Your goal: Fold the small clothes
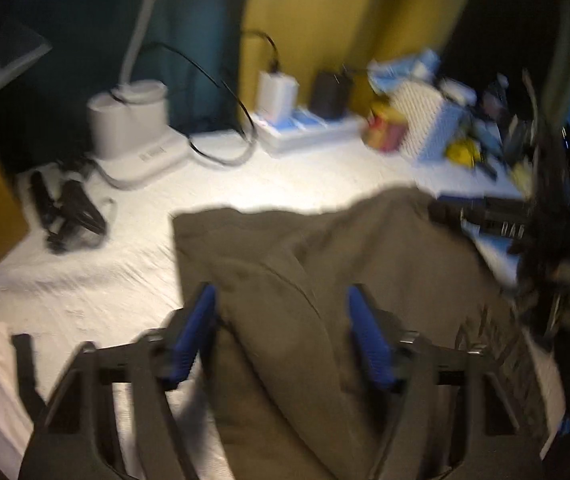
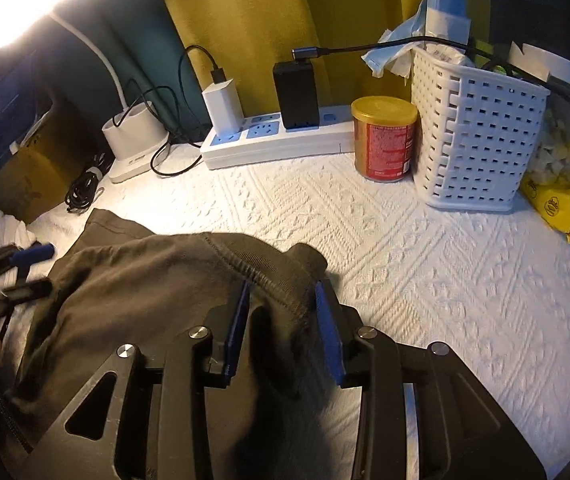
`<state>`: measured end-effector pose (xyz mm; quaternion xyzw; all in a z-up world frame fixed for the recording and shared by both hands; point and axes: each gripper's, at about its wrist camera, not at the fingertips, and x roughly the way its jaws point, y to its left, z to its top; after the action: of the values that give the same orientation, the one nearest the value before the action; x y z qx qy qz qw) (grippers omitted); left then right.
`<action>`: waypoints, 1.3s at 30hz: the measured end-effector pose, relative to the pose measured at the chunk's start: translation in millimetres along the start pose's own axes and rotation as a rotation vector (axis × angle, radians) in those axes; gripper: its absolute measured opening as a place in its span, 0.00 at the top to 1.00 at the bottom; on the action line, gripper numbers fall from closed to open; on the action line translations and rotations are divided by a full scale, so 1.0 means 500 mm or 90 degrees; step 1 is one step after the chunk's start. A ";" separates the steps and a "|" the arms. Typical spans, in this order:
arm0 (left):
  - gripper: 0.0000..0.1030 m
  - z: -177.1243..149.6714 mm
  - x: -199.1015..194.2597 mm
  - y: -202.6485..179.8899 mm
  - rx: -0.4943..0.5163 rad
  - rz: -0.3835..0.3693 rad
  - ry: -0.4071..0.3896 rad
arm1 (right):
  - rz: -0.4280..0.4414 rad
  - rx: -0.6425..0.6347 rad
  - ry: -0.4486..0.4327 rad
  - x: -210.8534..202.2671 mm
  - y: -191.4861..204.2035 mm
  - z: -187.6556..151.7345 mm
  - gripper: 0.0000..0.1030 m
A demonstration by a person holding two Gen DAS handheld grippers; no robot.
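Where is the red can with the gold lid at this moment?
In the right wrist view, the red can stands upright at the back of the white bedspread, between the power strip on its left and the white basket on its right.

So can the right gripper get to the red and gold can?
Probably yes. The right gripper sits over the brown garment, and only bare white cloth lies between it and the can.

White textured cover (image 2: 385,248) over the desk. At 12 o'clock, white power strip (image 2: 277,144) carrying a white charger (image 2: 223,108) and a black adapter (image 2: 296,96). At 1 o'clock, gold-lidded red can (image 2: 385,138) just beside a white lattice basket (image 2: 477,140). Yellow packet (image 2: 565,200) at 3. Lamp base (image 2: 135,140) and coiled black cable (image 2: 85,190) at 10.
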<state>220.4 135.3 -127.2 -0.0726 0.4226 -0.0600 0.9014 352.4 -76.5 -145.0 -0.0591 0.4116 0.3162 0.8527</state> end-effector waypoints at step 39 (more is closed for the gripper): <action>0.44 -0.211 -0.178 -0.083 -0.096 -0.047 -0.001 | -0.027 -0.014 0.008 -0.175 0.118 -0.230 0.47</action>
<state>80.6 101.2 -119.4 -0.1558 0.4224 -0.0612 0.8908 200.8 -114.1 -146.4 -0.0791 0.4123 0.3020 0.8559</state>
